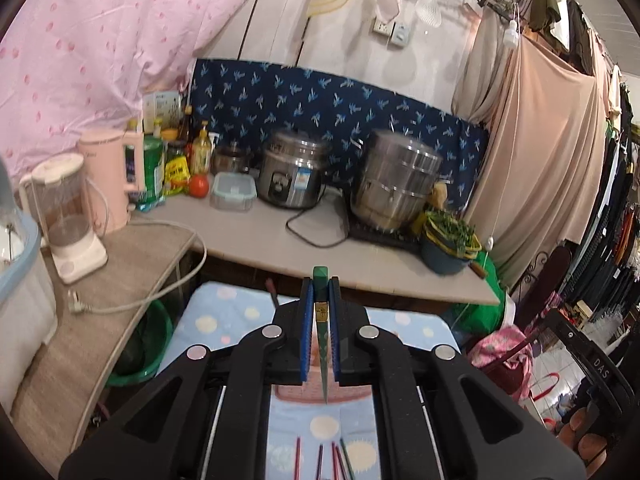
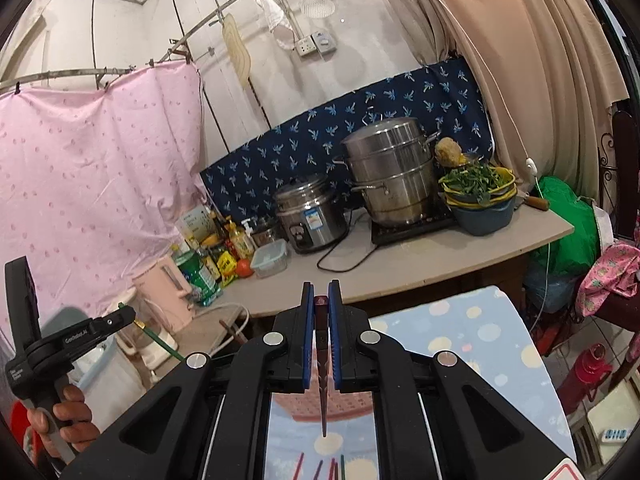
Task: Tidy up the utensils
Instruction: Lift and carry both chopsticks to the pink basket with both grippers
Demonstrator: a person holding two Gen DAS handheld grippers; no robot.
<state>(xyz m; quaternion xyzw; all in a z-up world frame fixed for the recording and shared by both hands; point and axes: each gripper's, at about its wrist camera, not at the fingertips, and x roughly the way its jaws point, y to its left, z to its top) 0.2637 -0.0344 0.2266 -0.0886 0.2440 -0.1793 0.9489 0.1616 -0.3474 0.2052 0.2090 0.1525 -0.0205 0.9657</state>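
Left gripper (image 1: 321, 300) jaws pinch a tapered green chopstick (image 1: 323, 344); right gripper (image 2: 321, 304) jaws pinch a tapered maroon chopstick (image 2: 322, 380)

steamer pot (image 2: 390, 172): we see shiny brushed metal
rice cooker (image 1: 290, 168): glossy steel
table cover (image 2: 480, 332): we read matt cloth
left gripper (image 1: 321, 320) pads: ribbed blue rubber

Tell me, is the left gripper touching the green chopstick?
Touching. In the left wrist view, the left gripper has its blue-padded fingers closed against both sides of the green chopstick, with no gap showing.
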